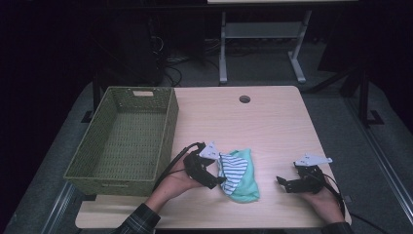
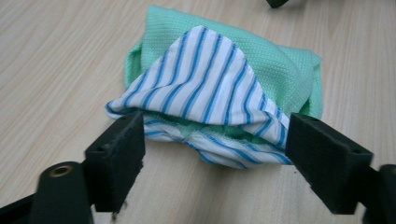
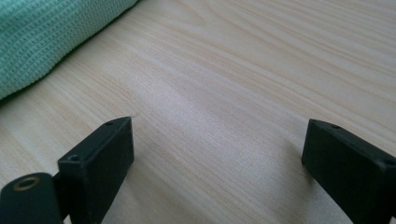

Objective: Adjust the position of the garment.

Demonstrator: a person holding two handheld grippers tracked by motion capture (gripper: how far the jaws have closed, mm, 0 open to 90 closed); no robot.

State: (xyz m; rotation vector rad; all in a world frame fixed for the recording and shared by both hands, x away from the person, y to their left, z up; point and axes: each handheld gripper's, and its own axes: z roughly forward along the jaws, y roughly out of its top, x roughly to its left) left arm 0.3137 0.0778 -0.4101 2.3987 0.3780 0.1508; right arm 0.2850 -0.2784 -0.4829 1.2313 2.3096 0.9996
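Note:
A folded bundle lies at the front middle of the table: a mint green cloth (image 1: 247,187) with a white and blue striped cloth (image 1: 233,168) on top. My left gripper (image 1: 219,178) sits at the bundle's left edge and stands open. In the left gripper view its jaws (image 2: 215,135) are spread wide on either side of the striped cloth's (image 2: 205,79) near edge without pressing it, and the green cloth (image 2: 285,70) shows behind. My right gripper (image 1: 282,183) is open over bare wood to the right of the bundle. Nothing lies between its jaws (image 3: 219,140), and the green cloth (image 3: 42,37) is off to one side.
A green woven basket (image 1: 168,122) with nothing in it stands at the table's left side, close to my left hand. The wooden table (image 1: 263,126) has a round cable hole (image 1: 244,99) near its far edge. Table legs and cables lie on the dark floor beyond.

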